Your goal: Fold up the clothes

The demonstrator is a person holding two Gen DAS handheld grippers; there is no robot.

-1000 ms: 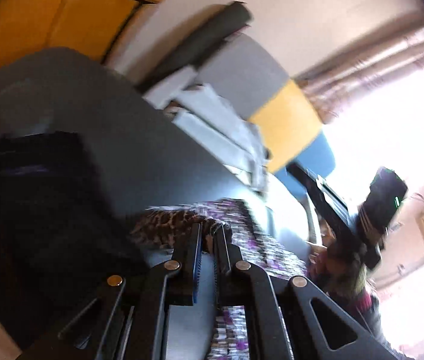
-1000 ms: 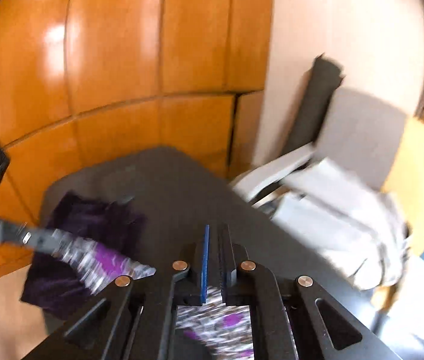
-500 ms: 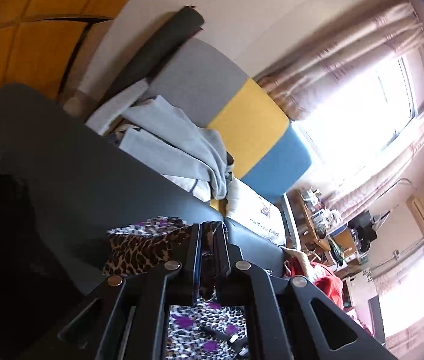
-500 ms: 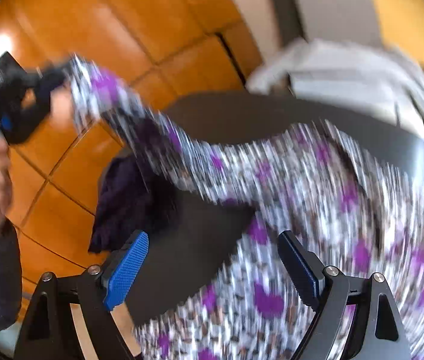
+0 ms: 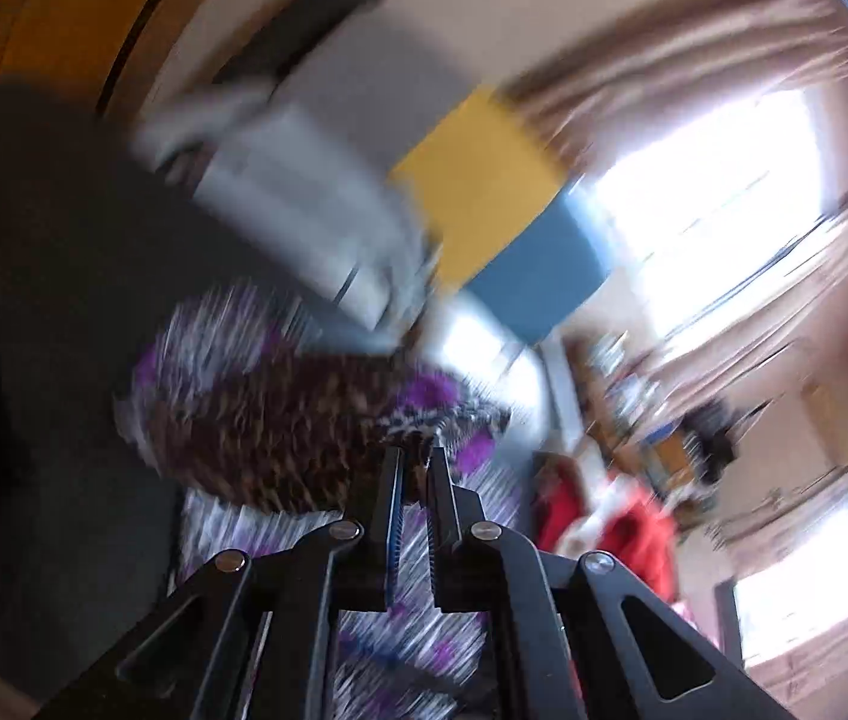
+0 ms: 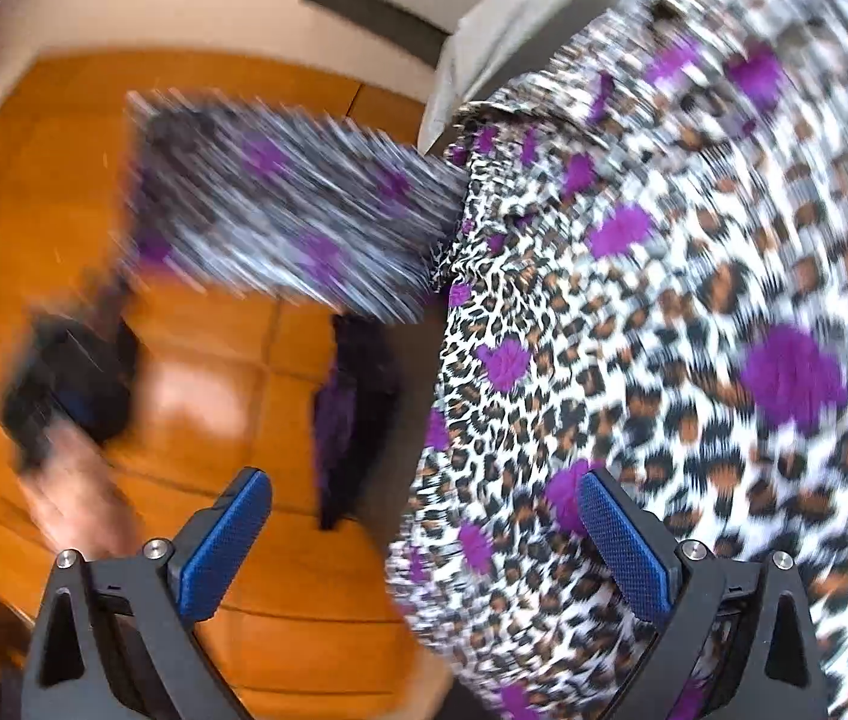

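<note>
The leopard-print garment with purple blotches on white, soft thin fabric [image 6: 694,312], lies spread over the dark grey bench [image 5: 64,300], filling the right side of the right wrist view; one long strip of it stretches away from the main body toward the upper left of that view, lifted clear of the bench and smeared by motion, so its long axis runs from the spread cloth out to the left hand-held gripper [image 6: 64,384], which shows there only as a dark blur. From the left wrist view, that left hand-held gripper [image 5: 415,468] has its two black fingers pressed together on a bunched fold of the same print, whose darker brown underside bulges just ahead of the tips, with more of the cloth trailing below. A bare hand [image 6: 73,492] holds the device from beneath, blurred. The right hand-held gripper [image 6: 424,540] has its jaws opening, blue-padded fingers [image 6: 226,540] standing wide apart; the edge of the garment lies between them, though neither pad presses on it. Beyond the strip a crumpled dark purple cloth [image 6: 352,408] rests at the bench's far edge, against orange wood panelling [image 6: 34,210]. A heap of pale grey clothes [image 5: 304,210] sits behind the bench.
</note>
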